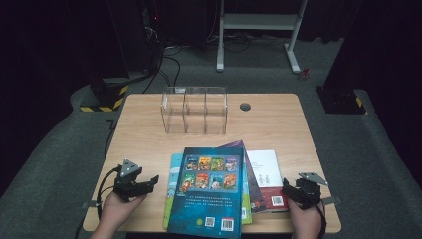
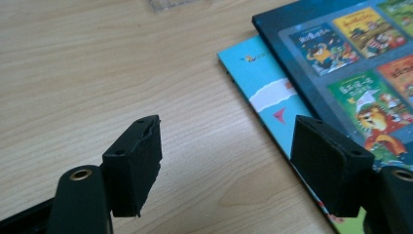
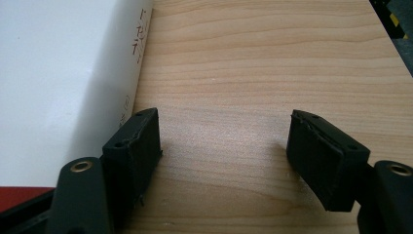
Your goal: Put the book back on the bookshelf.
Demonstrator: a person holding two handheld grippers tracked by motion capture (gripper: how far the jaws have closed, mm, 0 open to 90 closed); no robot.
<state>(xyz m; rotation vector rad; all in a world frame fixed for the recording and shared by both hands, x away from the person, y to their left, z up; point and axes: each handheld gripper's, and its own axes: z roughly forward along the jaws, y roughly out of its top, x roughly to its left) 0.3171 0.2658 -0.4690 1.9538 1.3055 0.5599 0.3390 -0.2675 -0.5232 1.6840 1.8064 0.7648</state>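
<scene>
4 books lie fanned on the table (image 1: 144,124): 1 dark blue picture book (image 1: 209,191), 1 light blue book (image 1: 172,186), 1 purple-covered book (image 1: 251,184) and 1 white book (image 1: 266,174); 1 clear acrylic organizer (image 1: 194,110) with 3 compartments; 2 handheld grippers

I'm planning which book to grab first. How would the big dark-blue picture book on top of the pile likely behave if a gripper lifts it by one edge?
The dark-blue book looks thin and wide, so it would probably sag. Its glossy cover may slip between the pads. Pushed, it would likely slide over the teal book beneath.
</scene>
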